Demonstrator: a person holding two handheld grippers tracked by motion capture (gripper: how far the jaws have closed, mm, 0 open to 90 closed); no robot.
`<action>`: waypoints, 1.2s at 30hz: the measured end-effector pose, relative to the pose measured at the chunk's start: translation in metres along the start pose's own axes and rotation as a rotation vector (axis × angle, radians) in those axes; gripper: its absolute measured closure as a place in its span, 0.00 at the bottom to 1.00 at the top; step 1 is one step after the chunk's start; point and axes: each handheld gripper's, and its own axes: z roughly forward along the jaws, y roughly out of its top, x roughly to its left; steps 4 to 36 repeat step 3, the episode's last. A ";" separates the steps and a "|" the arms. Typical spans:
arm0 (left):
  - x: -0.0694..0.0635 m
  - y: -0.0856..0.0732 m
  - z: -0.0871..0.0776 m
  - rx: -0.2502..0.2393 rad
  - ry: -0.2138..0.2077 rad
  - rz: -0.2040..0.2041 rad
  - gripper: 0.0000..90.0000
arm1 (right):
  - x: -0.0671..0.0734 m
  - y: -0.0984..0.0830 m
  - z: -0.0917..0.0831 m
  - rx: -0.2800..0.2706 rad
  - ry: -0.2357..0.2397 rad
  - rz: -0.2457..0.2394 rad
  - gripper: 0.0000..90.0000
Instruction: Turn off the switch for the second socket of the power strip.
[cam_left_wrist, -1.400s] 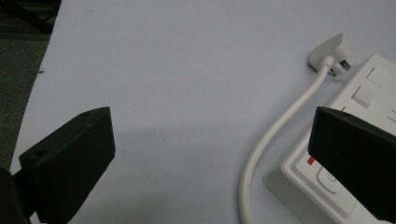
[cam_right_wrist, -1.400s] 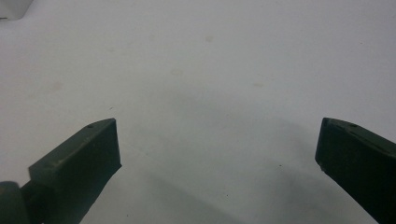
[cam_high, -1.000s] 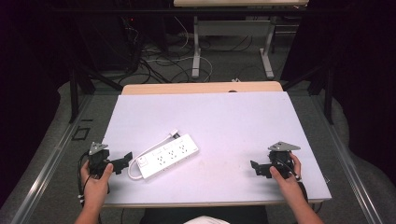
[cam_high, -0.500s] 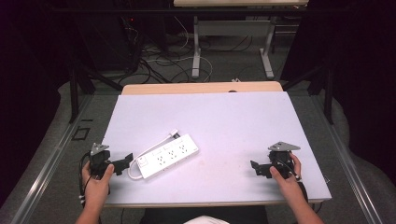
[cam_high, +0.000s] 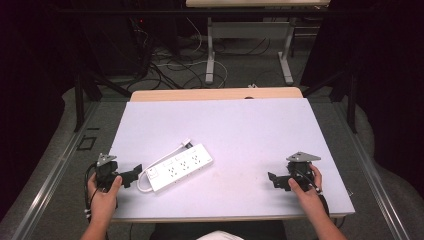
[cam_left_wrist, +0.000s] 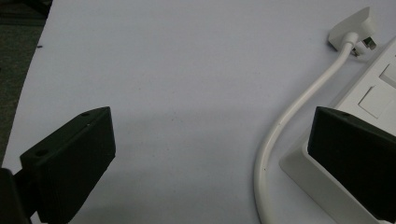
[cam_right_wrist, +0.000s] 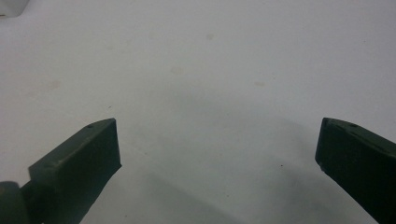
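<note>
Left gripper (cam_high: 134, 174): jaws spread wide, nothing held; one jaw is seen over the near end of the power strip in the left gripper view
Right gripper (cam_high: 273, 180): jaws spread wide, nothing held; kept well apart from the power strip, to its right
Power strip (cam_high: 180, 167): laid flat on the table (cam_high: 250, 130), cable (cam_left_wrist: 299, 116) looped beside it, plug (cam_left_wrist: 351, 27) lying free

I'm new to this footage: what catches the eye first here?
A white power strip lies slantwise on the pale table, left of centre, its cable looping to the plug. The left tool, open, sits just beside the strip's near end; the right tool, also open, rests over bare tabletop.
</note>
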 end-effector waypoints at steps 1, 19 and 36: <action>0.000 0.000 0.000 0.000 0.000 0.000 0.01 | 0.000 0.000 0.000 0.000 -0.002 -0.003 0.00; 0.000 0.000 0.000 0.000 0.000 0.000 0.01 | 0.000 0.000 0.000 -0.001 0.000 -0.001 0.00; 0.000 0.000 0.000 0.000 0.000 0.000 0.01 | 0.000 0.000 0.000 -0.001 0.000 -0.001 0.00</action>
